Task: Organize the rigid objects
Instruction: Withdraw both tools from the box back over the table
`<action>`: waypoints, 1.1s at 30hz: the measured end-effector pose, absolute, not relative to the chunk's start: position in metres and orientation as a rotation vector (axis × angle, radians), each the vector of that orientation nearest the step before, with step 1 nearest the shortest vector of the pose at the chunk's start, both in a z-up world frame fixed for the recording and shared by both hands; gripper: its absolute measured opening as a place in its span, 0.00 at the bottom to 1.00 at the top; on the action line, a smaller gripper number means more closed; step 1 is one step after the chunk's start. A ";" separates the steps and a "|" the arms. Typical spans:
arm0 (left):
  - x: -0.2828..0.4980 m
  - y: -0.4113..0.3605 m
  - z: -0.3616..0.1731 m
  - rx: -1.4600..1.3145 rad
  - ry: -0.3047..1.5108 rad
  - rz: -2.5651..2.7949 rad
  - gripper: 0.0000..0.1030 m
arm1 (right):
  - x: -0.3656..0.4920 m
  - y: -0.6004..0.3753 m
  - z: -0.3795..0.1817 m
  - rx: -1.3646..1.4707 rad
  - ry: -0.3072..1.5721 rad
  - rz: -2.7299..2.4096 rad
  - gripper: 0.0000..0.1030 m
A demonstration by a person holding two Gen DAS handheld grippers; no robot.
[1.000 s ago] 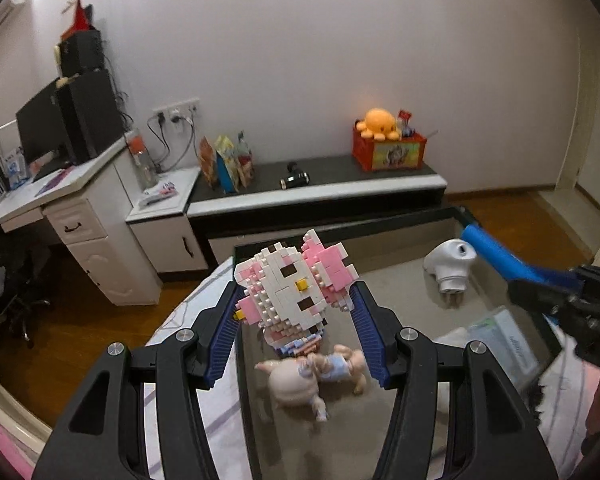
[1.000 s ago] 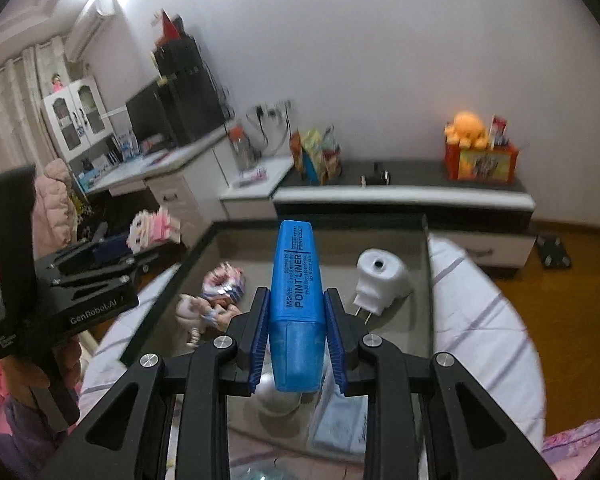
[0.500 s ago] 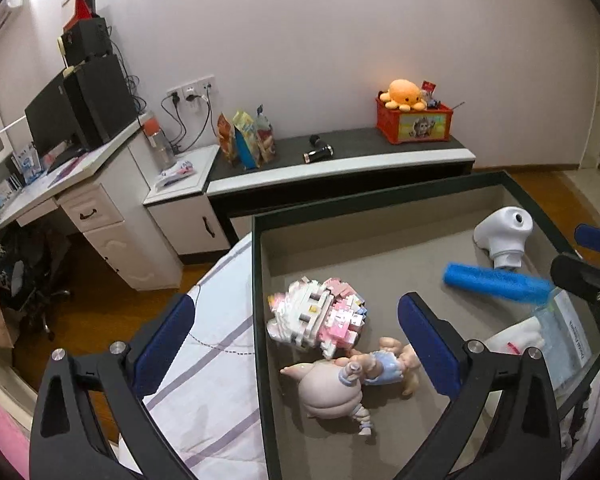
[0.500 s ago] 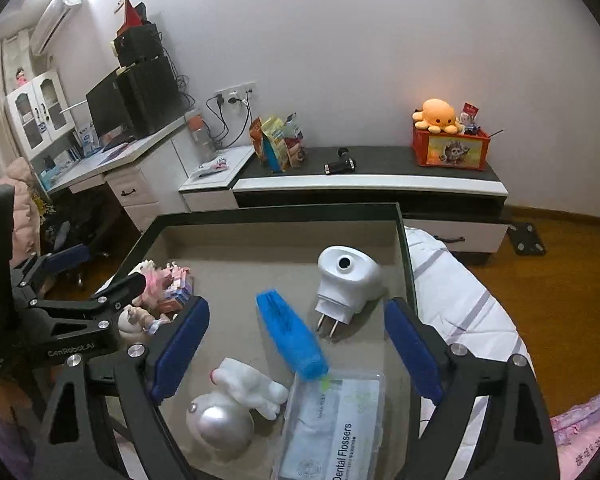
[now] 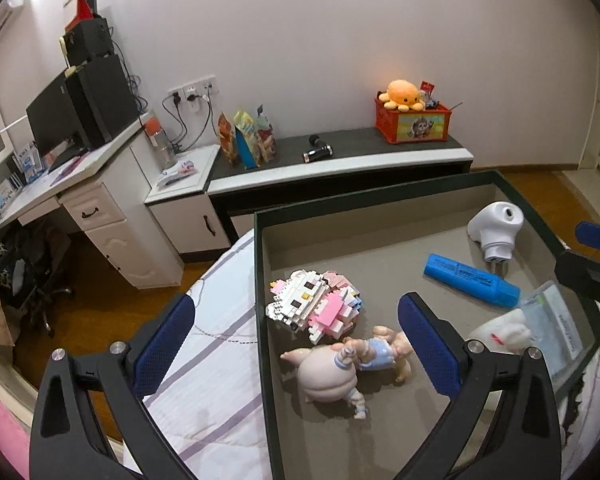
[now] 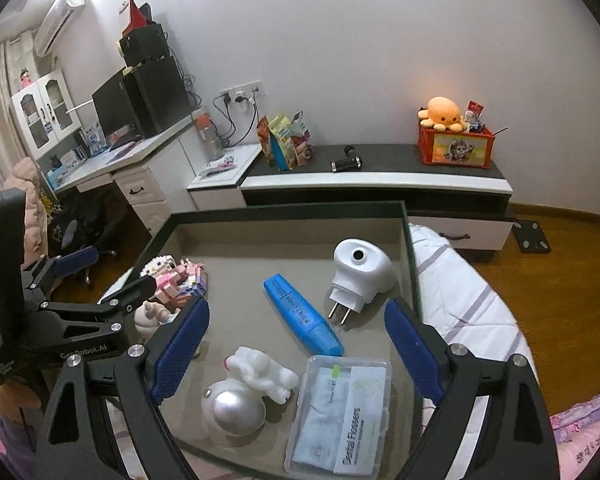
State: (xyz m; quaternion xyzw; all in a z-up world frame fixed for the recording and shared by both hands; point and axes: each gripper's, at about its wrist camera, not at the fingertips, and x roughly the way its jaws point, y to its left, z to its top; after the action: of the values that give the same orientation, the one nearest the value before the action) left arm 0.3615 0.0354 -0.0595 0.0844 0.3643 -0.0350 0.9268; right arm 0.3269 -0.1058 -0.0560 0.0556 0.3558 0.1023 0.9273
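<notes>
Rig appearance: two matched handheld two-finger grippers, black frames with blue pads.

Left gripper (image 5: 296, 336): matte black angular finger arms with triangular cut-outs; a silver round-head screw at each joint; ribbed dark-blue rectangular pads (image 5: 428, 346) on the inner faces. Right gripper (image 6: 296, 350): same build, black arms, silver screws, finely textured blue pads (image 6: 180, 350). From the right wrist view the left unit shows side-on: a tall black upright handle, a black body with white lettering reading roughly "GenRobot.AI", and a small white label lower on the handle, too small to read.
</notes>
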 end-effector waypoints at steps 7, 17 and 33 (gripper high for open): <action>0.316 0.043 -0.028 0.166 0.684 -0.056 1.00 | 0.283 -0.105 -0.019 0.092 0.654 0.197 0.88; 0.204 0.064 0.022 0.147 0.533 0.019 1.00 | 0.178 -0.096 0.027 0.017 0.528 0.169 0.88; 0.048 0.067 0.010 0.148 0.420 0.105 1.00 | 0.039 -0.102 0.006 0.006 0.491 0.103 0.89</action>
State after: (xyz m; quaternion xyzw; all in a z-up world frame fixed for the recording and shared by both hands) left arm 0.0485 0.0674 0.0099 0.0732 0.2083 0.0521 0.9739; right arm 0.0390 -0.1015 0.0065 0.0029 0.2428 0.0512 0.9687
